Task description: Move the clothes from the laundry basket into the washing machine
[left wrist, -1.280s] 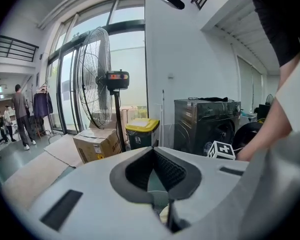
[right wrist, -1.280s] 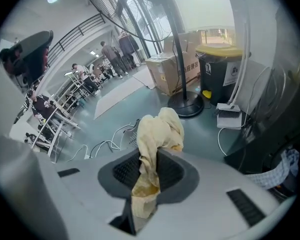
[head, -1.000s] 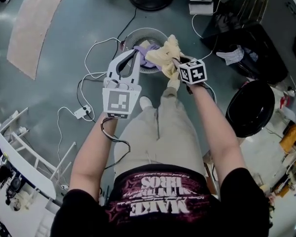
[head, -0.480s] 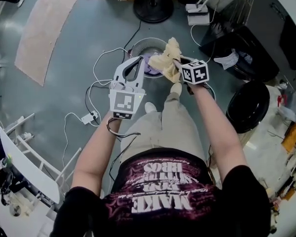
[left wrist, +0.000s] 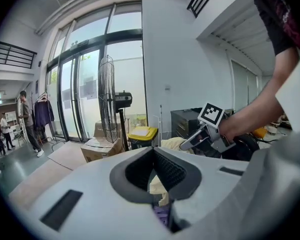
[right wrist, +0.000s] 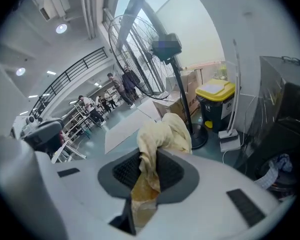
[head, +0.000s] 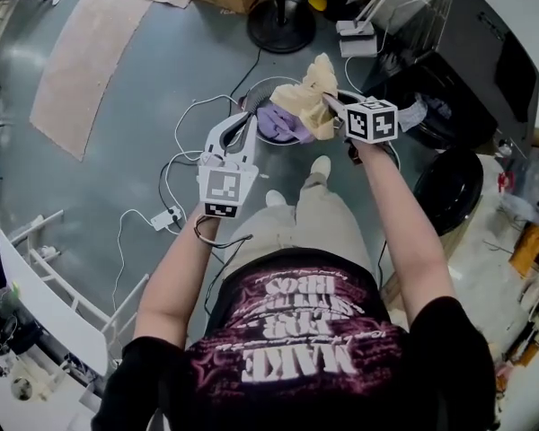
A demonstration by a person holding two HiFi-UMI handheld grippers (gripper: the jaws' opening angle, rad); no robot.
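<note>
While the right gripper [head: 331,108] clenches a pale yellow garment [head: 310,92] between its jaws above the laundry basket [head: 254,88], the left gripper [head: 244,126] hangs over the basket's near rim, jaws pressed together on nothing. Purple clothes [head: 281,124] lie inside the basket; the black washing machine [head: 472,57] stands to its right.

Both arms reach forward. The left gripper [head: 244,122] is closed and empty, and the right gripper [head: 331,106] clamps a yellow cloth [head: 307,95].
</note>
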